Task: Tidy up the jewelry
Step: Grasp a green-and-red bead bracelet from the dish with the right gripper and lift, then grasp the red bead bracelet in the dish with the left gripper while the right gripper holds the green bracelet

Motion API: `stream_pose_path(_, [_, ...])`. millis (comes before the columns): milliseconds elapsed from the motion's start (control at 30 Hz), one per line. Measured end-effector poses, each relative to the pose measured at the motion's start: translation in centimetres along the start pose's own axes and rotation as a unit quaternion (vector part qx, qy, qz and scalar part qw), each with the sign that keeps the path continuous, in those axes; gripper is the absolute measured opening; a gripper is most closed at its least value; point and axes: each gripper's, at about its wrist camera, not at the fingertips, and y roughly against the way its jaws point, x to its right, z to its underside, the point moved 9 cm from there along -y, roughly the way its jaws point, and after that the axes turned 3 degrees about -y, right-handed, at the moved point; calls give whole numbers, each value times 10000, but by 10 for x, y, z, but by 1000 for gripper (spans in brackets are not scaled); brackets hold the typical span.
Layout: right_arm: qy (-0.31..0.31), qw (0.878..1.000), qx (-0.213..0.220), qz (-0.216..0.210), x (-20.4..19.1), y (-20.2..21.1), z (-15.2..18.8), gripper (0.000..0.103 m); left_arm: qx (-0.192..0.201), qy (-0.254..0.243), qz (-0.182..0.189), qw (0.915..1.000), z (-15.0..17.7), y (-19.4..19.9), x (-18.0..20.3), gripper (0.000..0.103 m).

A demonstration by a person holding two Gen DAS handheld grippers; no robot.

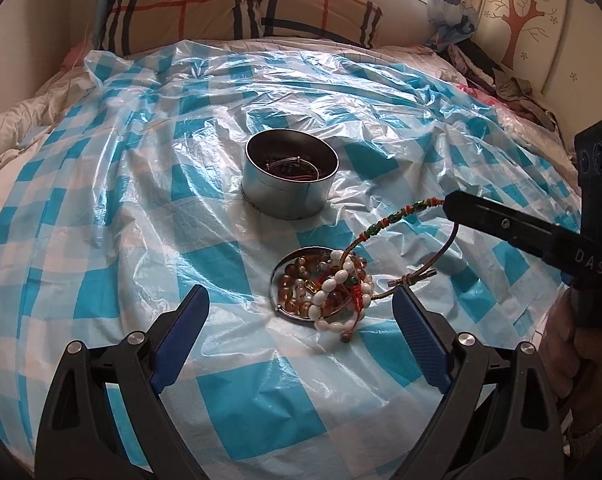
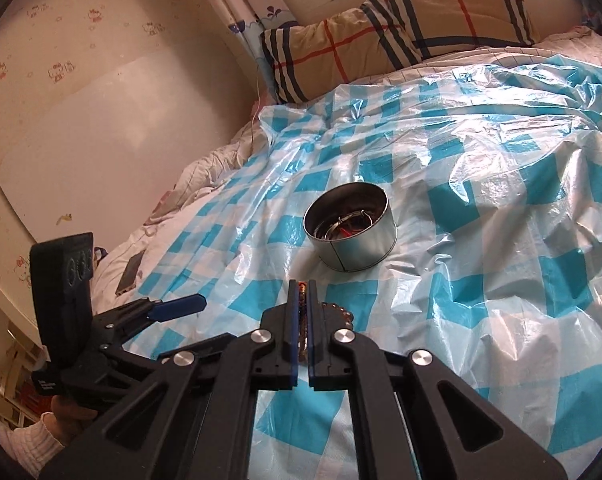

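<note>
A round metal tin (image 1: 291,176) (image 2: 351,226) stands on the blue-checked plastic sheet (image 1: 121,200), with thin bangles inside. Nearer me lies a shallow metal lid (image 1: 274,280) heaped with amber and white bead bracelets (image 1: 333,292) (image 2: 339,314). My right gripper (image 1: 451,204) (image 2: 302,286) is shut on a braided red, green and yellow cord bracelet (image 1: 397,218) (image 2: 302,300). The bracelet is lifted, and its lower end still hangs into the heap. My left gripper (image 1: 299,294) is open just in front of the lid, holding nothing. One of its blue fingers (image 2: 181,305) shows in the right wrist view.
A plaid pillow (image 1: 241,8) (image 2: 401,36) lies at the head of the bed. Crumpled clothes (image 1: 501,80) are piled at the bed's right side. A phone (image 2: 129,272) rests on the quilt, and a white board (image 2: 121,140) leans on the wall.
</note>
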Motion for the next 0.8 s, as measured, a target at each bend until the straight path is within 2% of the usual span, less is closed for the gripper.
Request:
stream_pose_path(167, [-167, 9995, 212, -134, 1, 17, -7, 4, -190, -182, 132, 9996, 4, -7, 9, 89])
stream_pose_path(333, [-260, 9990, 247, -263, 3, 22, -7, 4, -266, -418, 263, 9984, 5, -10, 22, 89])
stream_pose_path(433, [-453, 9966, 388, -561, 4, 30, -10, 4, -239, -550, 305, 9977, 3, -11, 31, 89])
stream_pose_path(567, [-424, 9973, 525, -283, 12, 38, -13, 4, -230, -638, 309, 9972, 0, -15, 38, 89])
stream_pose_path(733, [-718, 9951, 677, -100, 32, 44, -14, 4, -228, -639, 368, 9970, -8, -28, 41, 88])
stream_pose_path(800, [-775, 9947, 669, -67, 36, 44, -11, 4, -260, -657, 413, 9966, -11, -35, 44, 77])
